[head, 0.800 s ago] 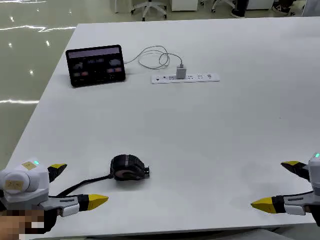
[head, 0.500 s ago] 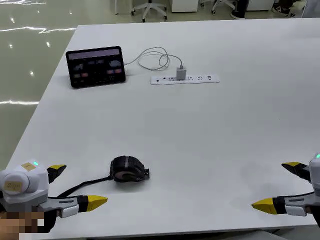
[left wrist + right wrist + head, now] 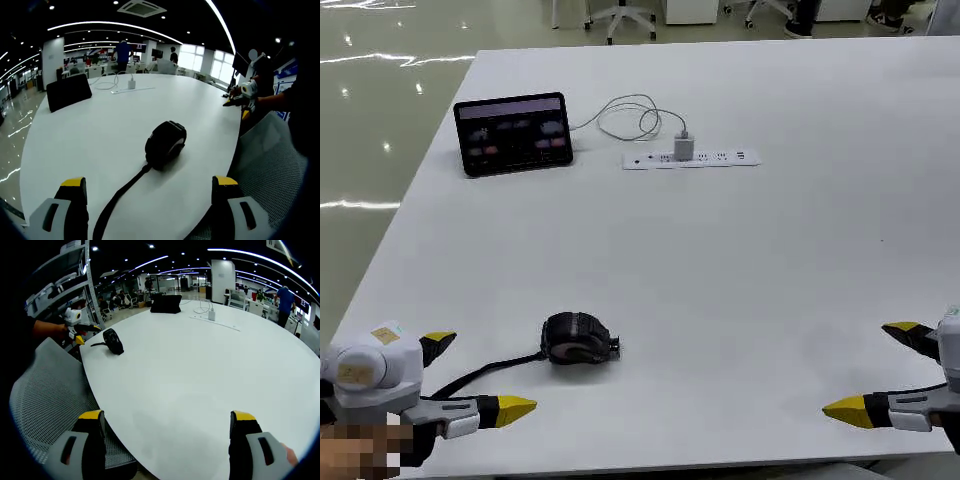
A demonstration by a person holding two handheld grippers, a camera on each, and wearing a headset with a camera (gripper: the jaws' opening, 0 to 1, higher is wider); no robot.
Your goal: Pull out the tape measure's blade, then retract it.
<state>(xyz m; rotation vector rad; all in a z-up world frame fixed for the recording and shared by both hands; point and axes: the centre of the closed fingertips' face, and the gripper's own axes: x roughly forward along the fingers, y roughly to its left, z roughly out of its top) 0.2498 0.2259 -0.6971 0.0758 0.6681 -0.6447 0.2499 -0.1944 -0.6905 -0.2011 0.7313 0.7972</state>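
Black tape measure (image 3: 578, 338) unmoved; left gripper (image 3: 485, 372), right gripper (image 3: 865, 368) jaws stay wide, empty.

White table (image 3: 740, 260) — tape measure (image 3: 576, 338), tablet (image 3: 512, 133), power strip (image 3: 690, 157) on it.

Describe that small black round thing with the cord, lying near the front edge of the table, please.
The tape measure is a compact, rounded black case, seemingly plastic or rubber, with a greyish side face. It rests on the white table near the front edge, with no blade drawn out. A black wrist strap trails from it toward the open left gripper and runs between its jaws. Nothing grips the case.
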